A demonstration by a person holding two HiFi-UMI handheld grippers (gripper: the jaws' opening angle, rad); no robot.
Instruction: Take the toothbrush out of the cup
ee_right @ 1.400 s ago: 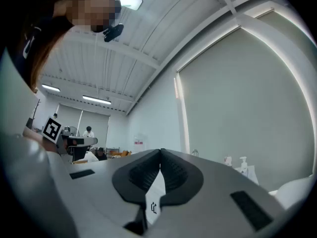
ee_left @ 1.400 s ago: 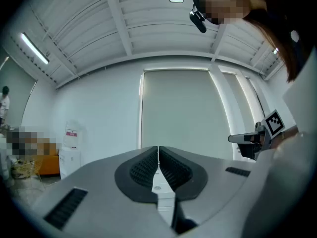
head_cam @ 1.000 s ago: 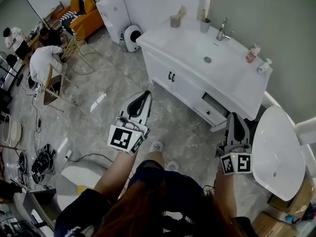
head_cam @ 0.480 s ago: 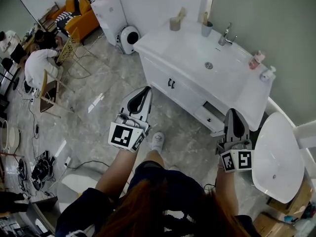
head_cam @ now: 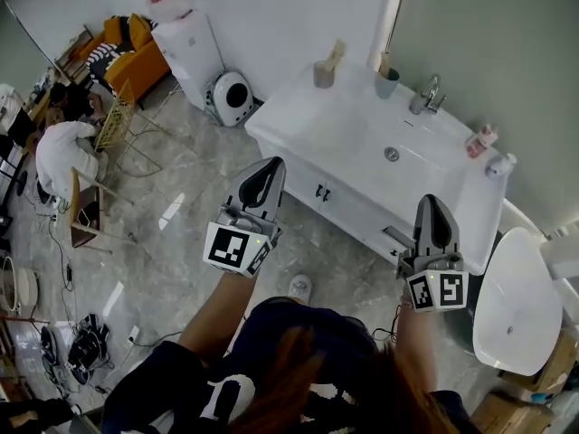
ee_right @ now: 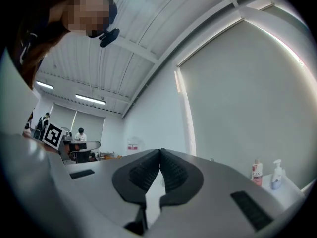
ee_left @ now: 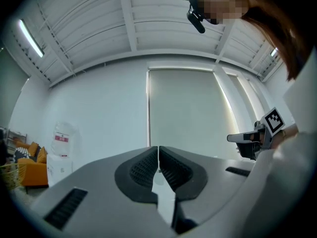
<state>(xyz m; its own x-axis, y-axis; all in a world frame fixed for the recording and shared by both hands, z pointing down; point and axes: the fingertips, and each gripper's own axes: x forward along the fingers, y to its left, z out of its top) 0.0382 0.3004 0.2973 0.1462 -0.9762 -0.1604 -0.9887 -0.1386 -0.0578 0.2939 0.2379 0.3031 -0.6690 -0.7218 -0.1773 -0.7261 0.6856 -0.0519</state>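
One pale toothbrush [head_cam: 336,55] leans out of a beige cup [head_cam: 323,76].

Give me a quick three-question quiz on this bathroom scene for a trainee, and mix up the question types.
1. Multiple choice: the beige cup with the toothbrush stands
A. on the vanity counter, left of the faucet in the head view
B. in the basin
C. on the floor
2. True or false: the left gripper grips the toothbrush.
3. Short answer: how do the right gripper's jaws stand?

Key
1. A
2. False: its jaws are shut and empty, well short of the cup.
3. Shut, with nothing between them.
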